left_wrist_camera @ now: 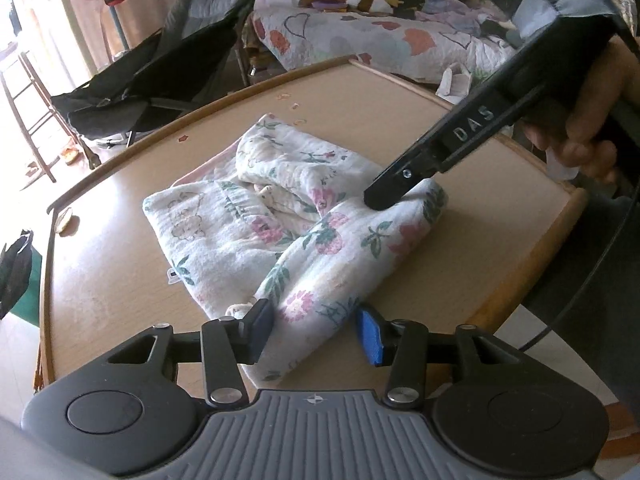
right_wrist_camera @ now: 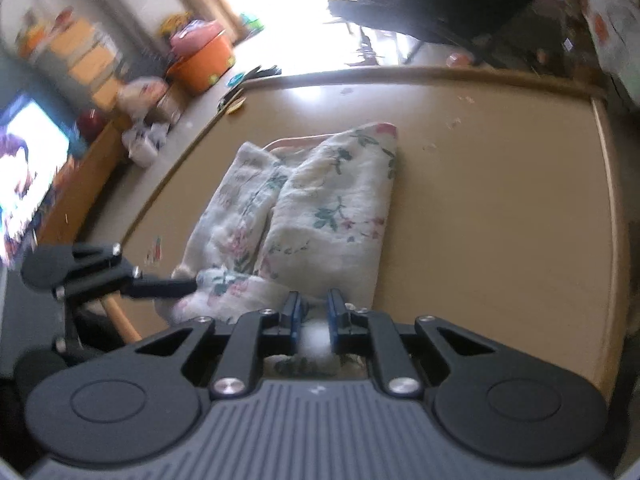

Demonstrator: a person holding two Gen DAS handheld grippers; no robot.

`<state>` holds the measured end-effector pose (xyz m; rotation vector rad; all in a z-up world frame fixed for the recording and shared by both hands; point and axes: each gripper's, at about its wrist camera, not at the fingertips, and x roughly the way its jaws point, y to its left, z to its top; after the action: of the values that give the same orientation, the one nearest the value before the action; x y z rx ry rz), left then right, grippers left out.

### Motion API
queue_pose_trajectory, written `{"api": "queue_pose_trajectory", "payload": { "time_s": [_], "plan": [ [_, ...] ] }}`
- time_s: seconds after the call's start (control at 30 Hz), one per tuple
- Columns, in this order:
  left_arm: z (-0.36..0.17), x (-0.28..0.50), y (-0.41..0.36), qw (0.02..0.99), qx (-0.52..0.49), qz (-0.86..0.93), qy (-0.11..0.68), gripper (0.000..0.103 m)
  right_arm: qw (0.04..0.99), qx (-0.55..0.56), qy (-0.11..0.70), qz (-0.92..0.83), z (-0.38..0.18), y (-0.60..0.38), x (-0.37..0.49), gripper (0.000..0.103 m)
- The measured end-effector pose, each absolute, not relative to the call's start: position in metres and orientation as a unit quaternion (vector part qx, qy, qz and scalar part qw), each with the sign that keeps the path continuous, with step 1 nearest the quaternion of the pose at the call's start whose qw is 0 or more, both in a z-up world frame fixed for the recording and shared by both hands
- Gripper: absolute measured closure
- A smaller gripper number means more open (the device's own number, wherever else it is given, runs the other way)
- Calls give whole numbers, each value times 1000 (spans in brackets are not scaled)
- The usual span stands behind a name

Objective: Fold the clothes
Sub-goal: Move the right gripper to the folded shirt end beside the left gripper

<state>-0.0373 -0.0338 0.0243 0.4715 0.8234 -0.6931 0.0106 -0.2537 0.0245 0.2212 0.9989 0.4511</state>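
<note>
Left wrist view: my left gripper (left_wrist_camera: 316,330) stands part open astride the near corner of the garment (left_wrist_camera: 280,216); I judge its pads are not pressing.
Right gripper (right_wrist_camera: 313,314): nearly closed, pinching a bunch of cloth at the other near corner.
Garment: part-folded on the table (left_wrist_camera: 120,280), near its middle.
Long axis: runs away from my left gripper toward the far edge.
Nearer hand: both sit at the near hem, so I judge the next fold goes forward.

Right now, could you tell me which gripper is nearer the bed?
Right: the right gripper grips the cloth on the bed's side; the left gripper straddles its opposite corner.
</note>
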Motion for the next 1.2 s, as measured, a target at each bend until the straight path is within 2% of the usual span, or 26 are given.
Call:
{"api": "queue_pose_trajectory", "payload": {
  "time_s": [0.1, 0.17, 0.23, 0.37, 0.5, 0.7, 1.0, 1.2],
  "plan": [
    [25, -33, -33, 830, 215, -330, 396, 54, 855, 68, 455, 238, 39, -249, 4, 80],
    [26, -28, -30, 829, 200, -332, 404, 54, 860, 40, 437, 260, 52, -247, -3, 67],
    [26, -23, -27, 828, 184, -335, 411, 54, 867, -14, 415, 277, 67, -240, -12, 61],
    [26, -16, -21, 824, 159, -343, 421, 53, 859, -192, 350, 320, 85, -213, -43, 57],
    [23, -9, -16, 821, 137, -351, 429, 53, 800, -383, 291, 359, 74, -179, -74, 56],
    [21, -2, -13, 817, 116, -358, 437, 53, 726, -528, 227, 377, 39, -149, -94, 56],
    [15, 7, -11, 814, 91, -363, 443, 52, 699, -569, 219, 375, 16, -136, -89, 58],
    [13, 8, -11, 815, 82, -366, 442, 51, 707, -548, 242, 376, 19, -135, -81, 66]
  ]
}}
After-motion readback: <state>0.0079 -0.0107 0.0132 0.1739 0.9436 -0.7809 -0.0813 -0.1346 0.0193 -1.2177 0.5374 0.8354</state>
